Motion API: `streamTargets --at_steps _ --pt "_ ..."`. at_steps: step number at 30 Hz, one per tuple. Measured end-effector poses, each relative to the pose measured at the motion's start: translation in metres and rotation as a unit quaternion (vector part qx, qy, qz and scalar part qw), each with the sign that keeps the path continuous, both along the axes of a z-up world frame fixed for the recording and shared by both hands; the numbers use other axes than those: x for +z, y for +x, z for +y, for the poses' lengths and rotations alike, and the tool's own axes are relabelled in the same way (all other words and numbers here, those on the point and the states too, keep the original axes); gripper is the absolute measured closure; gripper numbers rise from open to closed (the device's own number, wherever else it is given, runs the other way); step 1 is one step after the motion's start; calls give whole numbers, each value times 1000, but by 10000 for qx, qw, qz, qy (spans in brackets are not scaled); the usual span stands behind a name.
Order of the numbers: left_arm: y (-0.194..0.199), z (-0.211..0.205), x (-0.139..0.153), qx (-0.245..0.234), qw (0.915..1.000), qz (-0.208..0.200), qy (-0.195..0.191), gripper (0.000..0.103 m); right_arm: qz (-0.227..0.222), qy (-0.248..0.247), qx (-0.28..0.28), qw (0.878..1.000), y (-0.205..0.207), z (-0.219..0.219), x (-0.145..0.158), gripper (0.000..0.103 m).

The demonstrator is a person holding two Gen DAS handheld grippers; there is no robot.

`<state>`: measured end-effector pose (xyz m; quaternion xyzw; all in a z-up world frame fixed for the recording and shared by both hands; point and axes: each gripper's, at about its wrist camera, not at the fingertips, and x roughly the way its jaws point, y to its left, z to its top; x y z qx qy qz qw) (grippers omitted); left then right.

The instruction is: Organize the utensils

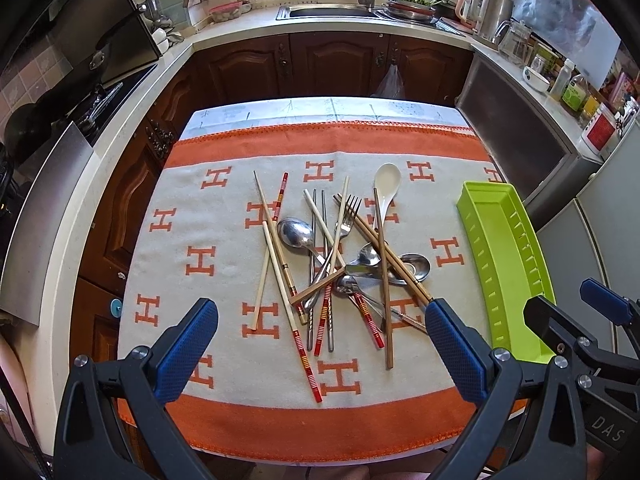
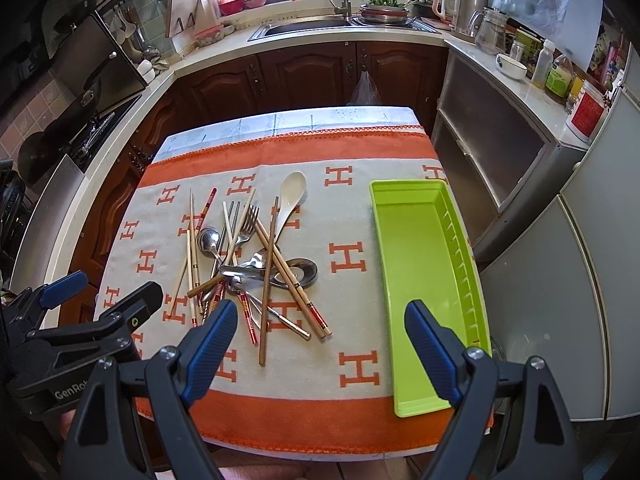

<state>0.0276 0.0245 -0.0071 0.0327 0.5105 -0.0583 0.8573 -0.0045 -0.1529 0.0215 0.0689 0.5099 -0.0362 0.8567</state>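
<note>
A kitchen scene seen from two handheld grippers, both held low over a small surface covered by an orange-bordered cream cloth with orange H motifs (image 1: pixel 224 368); nothing has been sorted yet, by the look of it.

The left gripper (image 1: pixel 320 344) has its blue-padded jaws spread wide and holds nothing; directly ahead of and between those jaws lies a tangled heap of mixed utensils (image 1: pixel 336 264), all crossing one another; the heap includes pale wooden chopsticks with red-banded ends (image 1: pixel 280 276), dark brown wooden chopsticks (image 1: pixel 383 276), a silver metal fork (image 1: pixel 347 216), several shiny steel spoons (image 1: pixel 295 233), and one white ceramic soup spoon (image 1: pixel 385 188) at the far edge of the pile; exactly how many spoons sit in the middle is hard to tell, since they overlap.

The right gripper (image 2: pixel 320 352) also has its jaws spread wide and empty; the heap lies ahead of its left jaw, while a long lime-green plastic organizer tray (image 2: pixel 416 240) lies ahead of its right jaw, running lengthwise away from it at the cloth's right edge; the tray is empty, its floor bare.

Judging from this, the task is at its very start: every utensil has yet to be lifted out of the heap and laid in the tray.
</note>
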Motion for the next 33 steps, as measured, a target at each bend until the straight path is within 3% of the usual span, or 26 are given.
streamTargets --at_steps 15,33 --pt "14 2 -4 -90 9999 50 -7 1 -267 87 -33 9996 4 0 6 17" --pt "59 45 -35 117 9990 425 -76 1 65 -36 -294 9995 29 3 -13 19"
